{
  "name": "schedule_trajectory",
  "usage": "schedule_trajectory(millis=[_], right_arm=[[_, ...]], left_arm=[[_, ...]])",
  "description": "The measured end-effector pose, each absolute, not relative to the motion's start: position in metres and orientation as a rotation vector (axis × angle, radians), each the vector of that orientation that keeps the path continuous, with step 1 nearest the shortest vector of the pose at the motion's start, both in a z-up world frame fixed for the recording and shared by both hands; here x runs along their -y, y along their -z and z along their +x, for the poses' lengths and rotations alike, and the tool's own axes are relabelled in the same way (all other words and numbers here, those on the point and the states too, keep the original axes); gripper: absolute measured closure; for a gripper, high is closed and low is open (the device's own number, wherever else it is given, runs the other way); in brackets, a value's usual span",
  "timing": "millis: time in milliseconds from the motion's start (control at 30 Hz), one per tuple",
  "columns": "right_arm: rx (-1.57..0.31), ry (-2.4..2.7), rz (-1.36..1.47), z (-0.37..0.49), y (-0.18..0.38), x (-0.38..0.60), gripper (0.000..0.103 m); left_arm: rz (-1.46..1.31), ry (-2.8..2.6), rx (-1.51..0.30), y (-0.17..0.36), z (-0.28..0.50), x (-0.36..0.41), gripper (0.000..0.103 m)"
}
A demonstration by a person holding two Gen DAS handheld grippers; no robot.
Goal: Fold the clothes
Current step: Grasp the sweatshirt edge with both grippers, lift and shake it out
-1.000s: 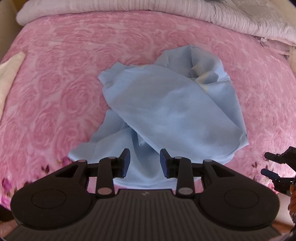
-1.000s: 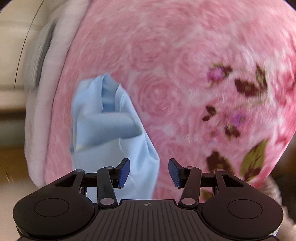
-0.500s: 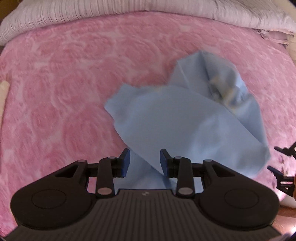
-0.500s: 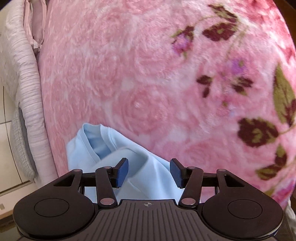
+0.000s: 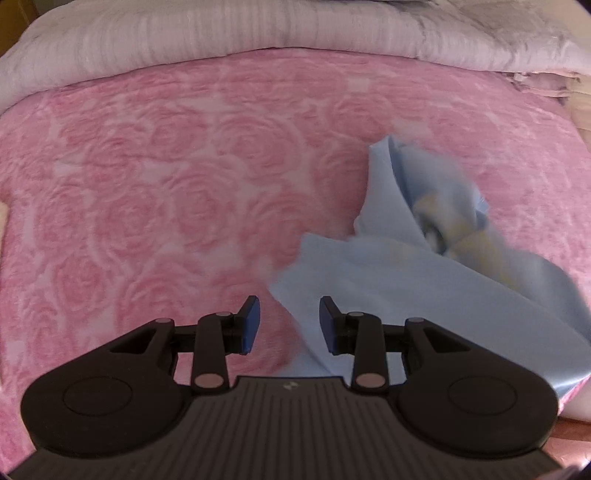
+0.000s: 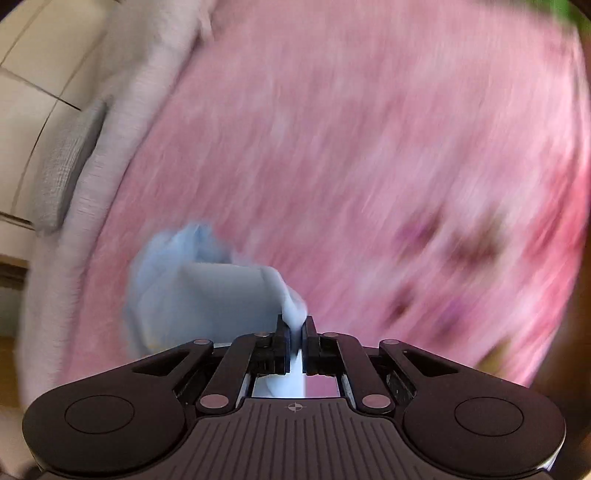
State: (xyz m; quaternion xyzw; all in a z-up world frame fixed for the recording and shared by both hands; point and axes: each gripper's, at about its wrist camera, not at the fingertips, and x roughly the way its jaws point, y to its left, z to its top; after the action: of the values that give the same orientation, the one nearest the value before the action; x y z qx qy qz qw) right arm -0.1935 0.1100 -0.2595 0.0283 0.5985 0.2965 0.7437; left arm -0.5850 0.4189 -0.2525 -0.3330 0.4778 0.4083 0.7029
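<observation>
Two tongs, right tongs (image 6: 294, 325) pinching light-blue garment (image 6: 207, 295), left tongs (image 5: 289, 323) spread apart over pink blanket (image 5: 166, 206)

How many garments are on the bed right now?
1: a light blue garment bunched on the pink blanket, one edge pinched in the right gripper; the left gripper hangs open beside it. Others may lie outside view.

Pink rose blanket (image 5: 184, 192) — pale quilt (image 5: 221, 33) behind.

The left gripper (image 5: 290, 325), fingers (image 5: 250, 324) spread, hovers over the pink rose-patterned bed (image 5: 166, 206) beside a crumpled light-blue garment (image 5: 424, 288).
</observation>
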Motion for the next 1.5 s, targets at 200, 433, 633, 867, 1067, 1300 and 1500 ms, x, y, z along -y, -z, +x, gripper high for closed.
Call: schedule_trajectory(millis=[200,433,633,867,1067,1300,1500], right_arm=[[-1.171,-0.503,0.022,-0.107,0.272,-0.078,0.091],[-1.346,-0.370,0.351,-0.073,0.313,-0.032,0.037],[-1.434,-0.376,0.352,-0.086,0.350,-0.031,0.037],[-1.407,-0.448,0.245,-0.108,0.355,-0.061,0.099],[-1.065,-0.832,0.028,-0.105,0.250,-0.137,0.100],[-0.945,-1.061,-0.001,-0.075,0.165,-0.260,0.077],[-0.896,-1.158,-0.107,-0.105,0.154,-0.269,0.048]], left_arm=[[-0.798,-0.807,-1.043,0.272,-0.530,-0.417,0.069],[-0.903,-0.698,-0.974,0.310,-0.461,-0.433,0.063],[-0.878,-0.674,-1.004,0.346,-0.409,-0.449,0.060],[-0.891,-0.710,-0.921,0.340,-0.429,-0.447,0.100],[-0.819,-0.910,-0.690,0.233,-0.535,-0.430,0.100],[-0.825,-1.278,-0.570,0.160,-0.621,-0.437,0.087],[-0.788,-1.431,-0.688,0.178,-0.639,-0.408,0.081]])
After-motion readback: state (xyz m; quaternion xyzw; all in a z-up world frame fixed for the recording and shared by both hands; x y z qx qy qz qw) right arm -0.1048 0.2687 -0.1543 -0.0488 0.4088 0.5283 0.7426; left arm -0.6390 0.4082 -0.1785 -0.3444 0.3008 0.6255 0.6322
